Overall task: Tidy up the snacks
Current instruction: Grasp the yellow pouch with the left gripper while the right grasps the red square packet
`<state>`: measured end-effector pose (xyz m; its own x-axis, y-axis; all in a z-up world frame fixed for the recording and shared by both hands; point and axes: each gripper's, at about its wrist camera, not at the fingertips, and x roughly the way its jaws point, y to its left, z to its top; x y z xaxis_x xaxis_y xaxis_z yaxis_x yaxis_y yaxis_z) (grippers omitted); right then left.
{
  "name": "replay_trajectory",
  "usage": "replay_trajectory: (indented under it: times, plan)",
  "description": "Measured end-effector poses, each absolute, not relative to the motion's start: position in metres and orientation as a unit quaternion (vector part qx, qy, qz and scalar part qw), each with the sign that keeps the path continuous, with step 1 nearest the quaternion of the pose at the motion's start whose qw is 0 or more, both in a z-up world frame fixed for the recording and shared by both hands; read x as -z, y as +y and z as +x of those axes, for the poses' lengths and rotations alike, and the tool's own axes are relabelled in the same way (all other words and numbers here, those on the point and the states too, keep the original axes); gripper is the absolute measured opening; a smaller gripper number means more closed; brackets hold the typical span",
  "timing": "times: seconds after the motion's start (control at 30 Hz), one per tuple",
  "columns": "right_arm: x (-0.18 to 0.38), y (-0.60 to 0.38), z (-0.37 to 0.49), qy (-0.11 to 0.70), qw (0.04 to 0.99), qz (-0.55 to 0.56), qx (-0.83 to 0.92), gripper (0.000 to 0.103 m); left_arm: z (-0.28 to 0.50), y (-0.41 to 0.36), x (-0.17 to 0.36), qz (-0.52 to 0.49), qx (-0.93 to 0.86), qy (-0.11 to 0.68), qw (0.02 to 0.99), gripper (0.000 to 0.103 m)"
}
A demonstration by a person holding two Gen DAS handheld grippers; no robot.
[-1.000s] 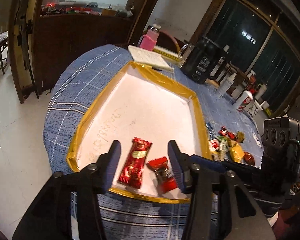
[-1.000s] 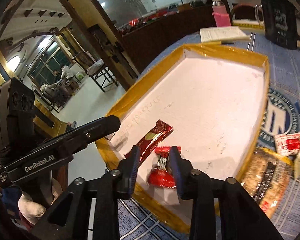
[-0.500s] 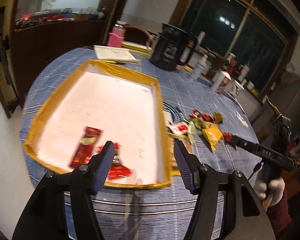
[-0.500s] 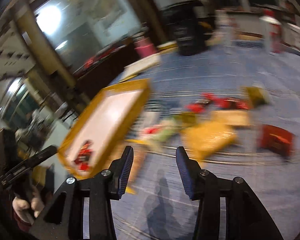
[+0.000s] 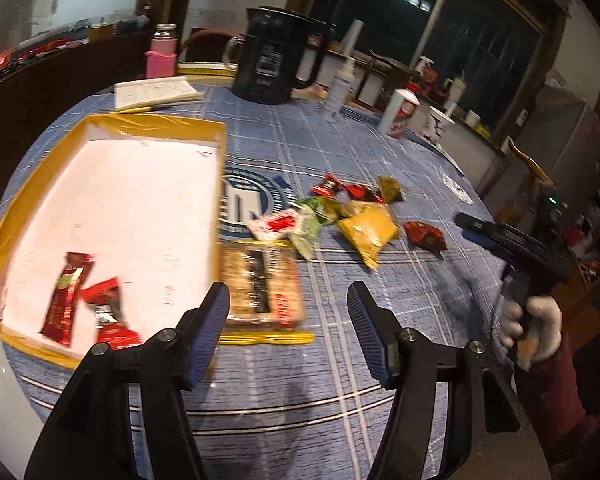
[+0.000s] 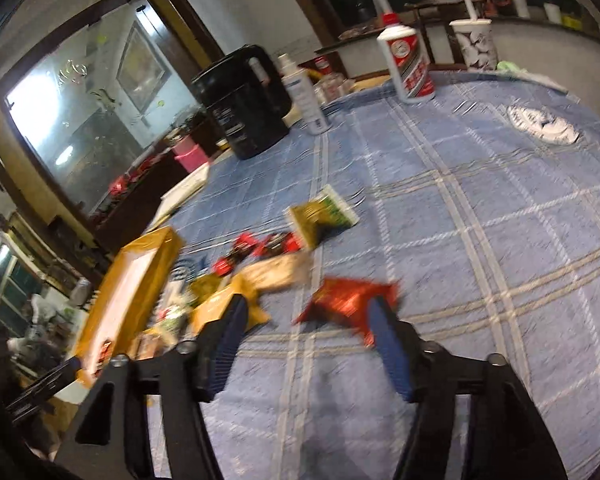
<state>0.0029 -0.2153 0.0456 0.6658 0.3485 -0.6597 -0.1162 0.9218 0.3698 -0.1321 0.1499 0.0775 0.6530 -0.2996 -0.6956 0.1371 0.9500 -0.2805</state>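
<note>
Snacks lay in two groups on the blue checked tablecloth (image 5: 380, 160): a long red bar (image 5: 66, 298) and a red candy (image 5: 108, 314) inside the yellow-rimmed tray (image 5: 156, 124), the rest scattered just right of it. The left gripper (image 5: 288, 320) hung wide open near a cracker pack (image 5: 262, 284). The right gripper (image 6: 306, 334) gaped around a blurred red packet (image 6: 346, 300).

Two snack packets (image 5: 84, 300) lie in the tray (image 5: 32, 184) at desk (image 5: 340, 368) left; loose snacks (image 5: 340, 216) lie right of it.
</note>
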Motion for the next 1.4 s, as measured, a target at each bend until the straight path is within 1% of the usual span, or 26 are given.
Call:
replay_trajectory:
  times: [0.1,0.27,0.4,0.57,0.67,0.8,0.93,0.97,1.0,1.03,1.07,1.17,1.3,1.4]
  plan:
    - [-0.033,-0.213,0.022,0.401,0.897,0.123,-0.141,0.068,-0.128,0.134,-0.077,-0.091,0.136,0.404,0.900,0.060]
    - [-0.011,-0.205,0.033,0.429,0.876,0.118,-0.185,0.068,-0.118,0.107,-0.078,-0.061,0.154,0.408,0.898,0.060]
    - [-0.014,-0.190,0.023,0.424,0.876,0.087,-0.213,0.068,-0.105,0.083,-0.081,-0.032,0.163,0.408,0.898,0.060]
    - [-0.015,-0.170,0.017,0.407,0.891,0.023,-0.202,0.068,-0.076,0.047,-0.075,0.002,0.188,0.416,0.889,0.060]
    - [-0.016,-0.164,0.020,0.403,0.893,0.006,-0.202,0.071,-0.054,0.024,-0.067,0.026,0.209,0.430,0.878,0.060]
    - [-0.021,-0.161,0.028,0.397,0.893,-0.010,-0.210,0.072,-0.030,0.002,-0.053,0.070,0.218,0.441,0.868,0.060]
    - [-0.013,-0.149,0.036,0.412,0.882,-0.034,-0.225,0.073,-0.014,-0.010,-0.039,0.098,0.221,0.455,0.857,0.060]
    - [-0.011,-0.148,0.036,0.413,0.881,-0.038,-0.226,0.071,-0.011,-0.013,-0.035,0.107,0.220,0.458,0.854,0.060]
    - [-0.008,-0.147,0.035,0.415,0.880,-0.038,-0.229,0.067,-0.007,-0.015,-0.032,0.115,0.219,0.461,0.852,0.060]
    - [-0.006,-0.148,0.036,0.421,0.875,-0.034,-0.235,0.047,-0.007,-0.017,-0.030,0.120,0.217,0.462,0.852,0.060]
    - [-0.004,-0.148,0.036,0.425,0.873,-0.031,-0.235,0.033,-0.005,-0.016,-0.029,0.124,0.214,0.461,0.852,0.060]
    - [-0.003,-0.153,0.036,0.426,0.874,-0.017,-0.235,0.031,0.001,-0.015,-0.025,0.128,0.214,0.461,0.852,0.060]
    - [-0.002,-0.157,0.036,0.426,0.873,-0.004,-0.237,0.031,0.008,-0.018,-0.017,0.142,0.213,0.460,0.850,0.061]
    - [-0.003,-0.159,0.037,0.428,0.872,0.002,-0.238,0.031,0.011,-0.022,-0.010,0.147,0.221,0.467,0.843,0.066]
